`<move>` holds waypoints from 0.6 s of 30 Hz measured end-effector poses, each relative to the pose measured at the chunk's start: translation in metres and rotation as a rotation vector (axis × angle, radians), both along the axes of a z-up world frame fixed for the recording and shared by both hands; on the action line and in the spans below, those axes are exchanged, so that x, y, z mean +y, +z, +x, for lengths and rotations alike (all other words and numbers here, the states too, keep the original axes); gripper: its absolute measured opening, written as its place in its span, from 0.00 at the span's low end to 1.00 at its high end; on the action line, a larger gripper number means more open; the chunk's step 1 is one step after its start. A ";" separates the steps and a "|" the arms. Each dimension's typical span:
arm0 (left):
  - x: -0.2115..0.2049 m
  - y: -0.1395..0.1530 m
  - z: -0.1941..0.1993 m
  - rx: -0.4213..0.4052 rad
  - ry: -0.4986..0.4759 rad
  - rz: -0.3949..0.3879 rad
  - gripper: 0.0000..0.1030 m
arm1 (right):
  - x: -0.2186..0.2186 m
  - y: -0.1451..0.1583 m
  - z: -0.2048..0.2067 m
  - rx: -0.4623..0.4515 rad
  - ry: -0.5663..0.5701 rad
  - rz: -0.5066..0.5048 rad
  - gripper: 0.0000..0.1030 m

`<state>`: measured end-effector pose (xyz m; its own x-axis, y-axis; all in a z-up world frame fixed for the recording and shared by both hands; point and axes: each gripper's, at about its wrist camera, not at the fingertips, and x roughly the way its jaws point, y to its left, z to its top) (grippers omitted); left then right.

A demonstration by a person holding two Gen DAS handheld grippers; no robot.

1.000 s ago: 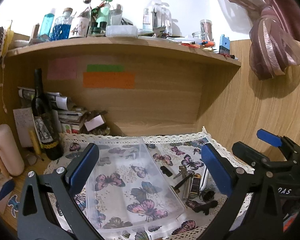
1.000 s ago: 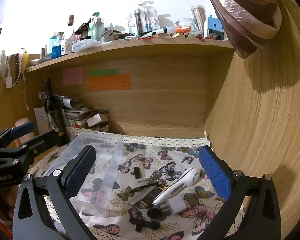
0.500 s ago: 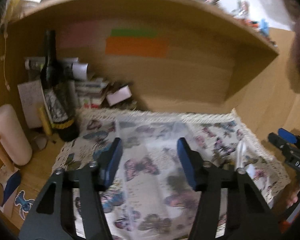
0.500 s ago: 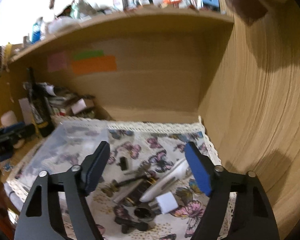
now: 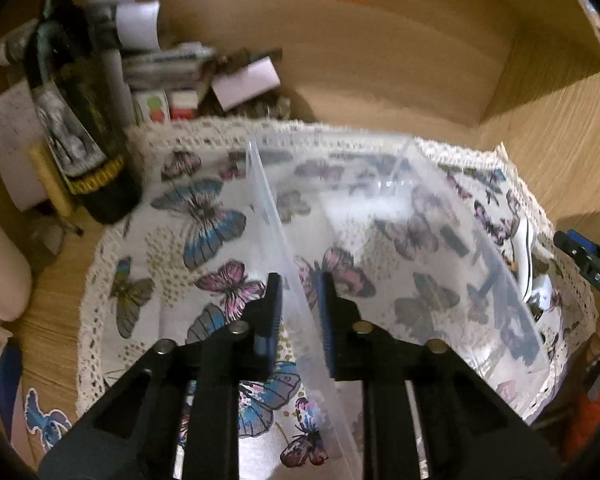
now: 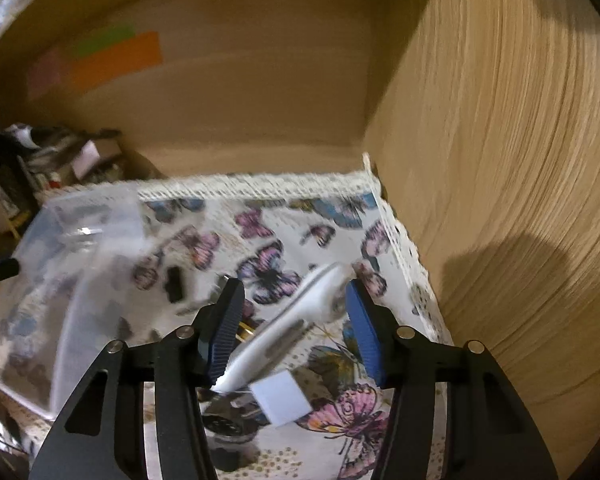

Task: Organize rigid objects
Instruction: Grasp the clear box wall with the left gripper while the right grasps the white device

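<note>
Beyond the butterfly cloth (image 5: 204, 216), blurred bottle label (image 5: 66, 140) seems unreadable.

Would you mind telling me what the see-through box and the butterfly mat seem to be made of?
The box looks like thin clear plastic, glossy: the butterflies show through its walls. The mat looks like matte printed cloth with a lace edge.

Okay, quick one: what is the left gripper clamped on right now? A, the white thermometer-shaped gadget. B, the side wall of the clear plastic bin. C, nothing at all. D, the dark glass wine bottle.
B: the left gripper has its blue pads pinching the thin side wall of the clear plastic bin on the butterfly-print cloth.
</note>
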<state>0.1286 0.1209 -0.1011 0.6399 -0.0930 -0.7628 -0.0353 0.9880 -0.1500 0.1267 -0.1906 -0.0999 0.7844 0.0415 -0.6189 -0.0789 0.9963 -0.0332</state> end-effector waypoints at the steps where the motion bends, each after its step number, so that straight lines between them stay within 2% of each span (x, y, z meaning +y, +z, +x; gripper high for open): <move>1: -0.001 -0.003 0.001 0.013 -0.014 -0.009 0.18 | -0.002 -0.003 0.003 0.017 -0.007 -0.001 0.48; 9: -0.002 -0.003 0.004 0.005 -0.028 0.006 0.18 | -0.012 -0.027 0.032 0.186 -0.023 0.062 0.48; 18: 0.001 -0.004 0.005 -0.016 -0.044 -0.005 0.18 | -0.010 -0.042 0.065 0.316 -0.002 0.117 0.48</move>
